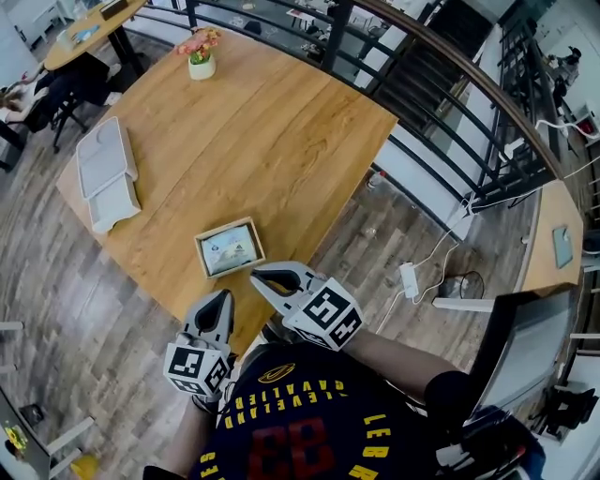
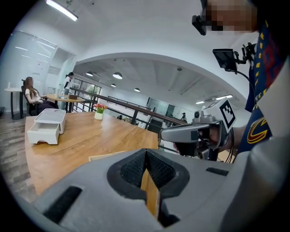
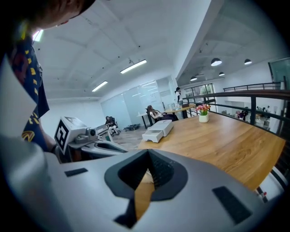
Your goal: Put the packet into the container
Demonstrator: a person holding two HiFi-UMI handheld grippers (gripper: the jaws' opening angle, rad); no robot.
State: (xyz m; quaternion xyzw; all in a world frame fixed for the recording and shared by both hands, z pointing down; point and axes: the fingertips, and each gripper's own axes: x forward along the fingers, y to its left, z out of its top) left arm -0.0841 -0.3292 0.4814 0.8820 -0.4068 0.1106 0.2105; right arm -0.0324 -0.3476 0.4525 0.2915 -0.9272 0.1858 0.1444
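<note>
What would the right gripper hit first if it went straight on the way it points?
Probably the container, at its near right corner: the shut right gripper aims there. Its height is unclear, so it might pass above.

the table (image 1: pixel 272 122) and container (image 1: pixel 201 258) look smooth wood, the drawer unit (image 1: pixel 105 173) matt plastic.

We see bright, even light from ceiling strips (image 2: pixel 61 10) above the table (image 1: pixel 262 141), casting only soft shadows. Both gripper views bend and darken at their edges.
</note>
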